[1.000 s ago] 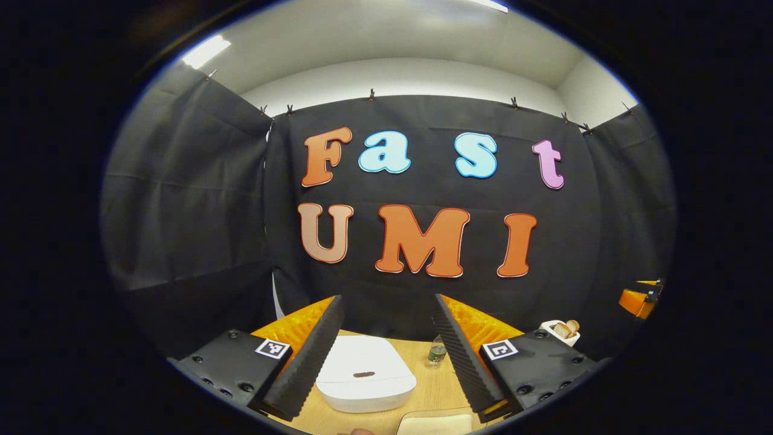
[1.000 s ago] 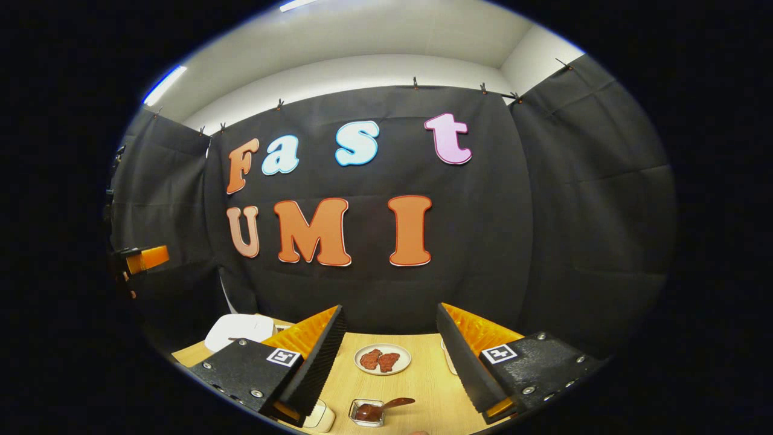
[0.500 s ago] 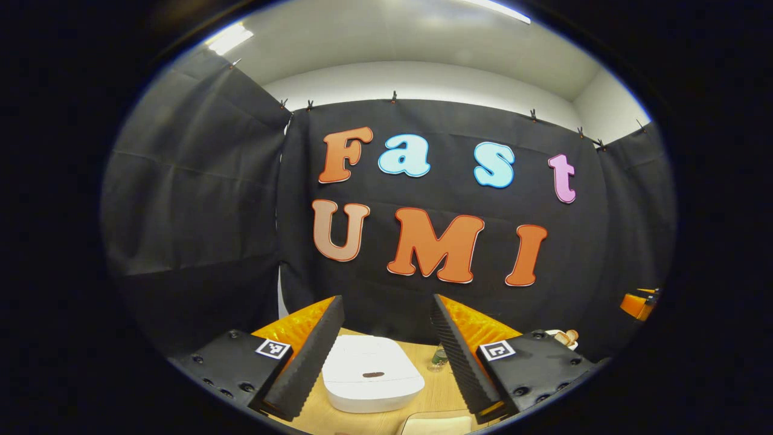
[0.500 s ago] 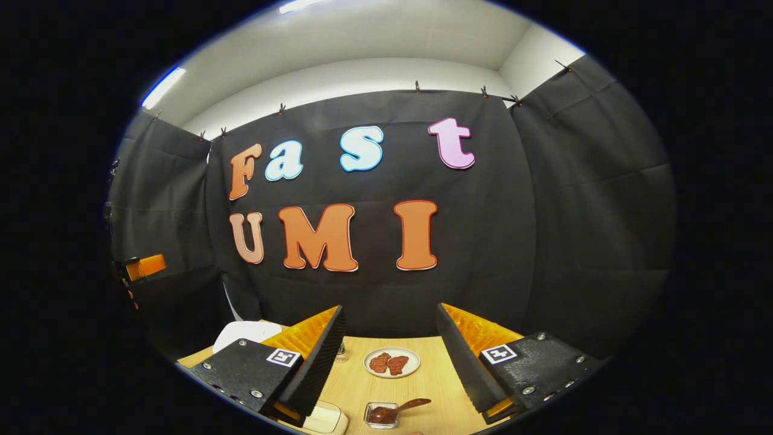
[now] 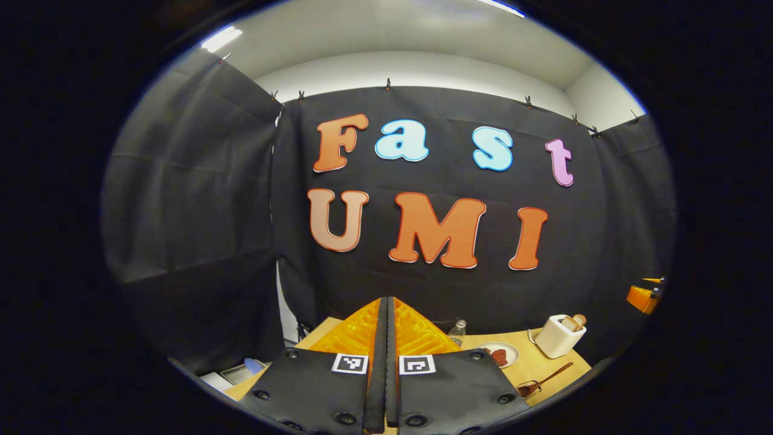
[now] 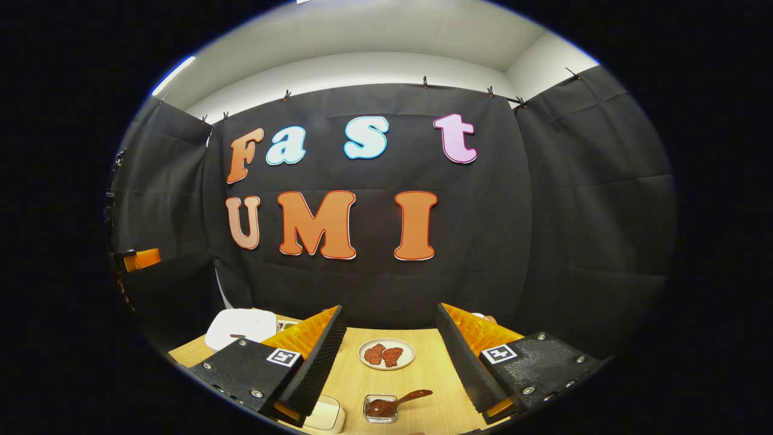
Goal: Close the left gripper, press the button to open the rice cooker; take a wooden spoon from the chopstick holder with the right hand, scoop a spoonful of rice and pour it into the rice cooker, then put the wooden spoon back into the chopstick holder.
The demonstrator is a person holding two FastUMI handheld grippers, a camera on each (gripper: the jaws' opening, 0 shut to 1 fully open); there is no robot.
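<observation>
Rice cooker (image 6: pixel 240 326) lid down; meat on plate (image 6: pixel 386 354), sauce in dish (image 6: pixel 381 408).

I see the rice cooker (image 6: pixel 240 327), white with rounded corners and its lid down, on the wooden table at far left in the right gripper view. The white chopstick holder (image 5: pixel 558 336) stands upright, wooden utensil heads protruding.

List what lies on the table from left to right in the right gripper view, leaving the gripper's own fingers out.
White rice cooker → small white block at the near edge → clear dish of dark sauce with a wooden spoon in it → plate with two pieces of meat.
</observation>
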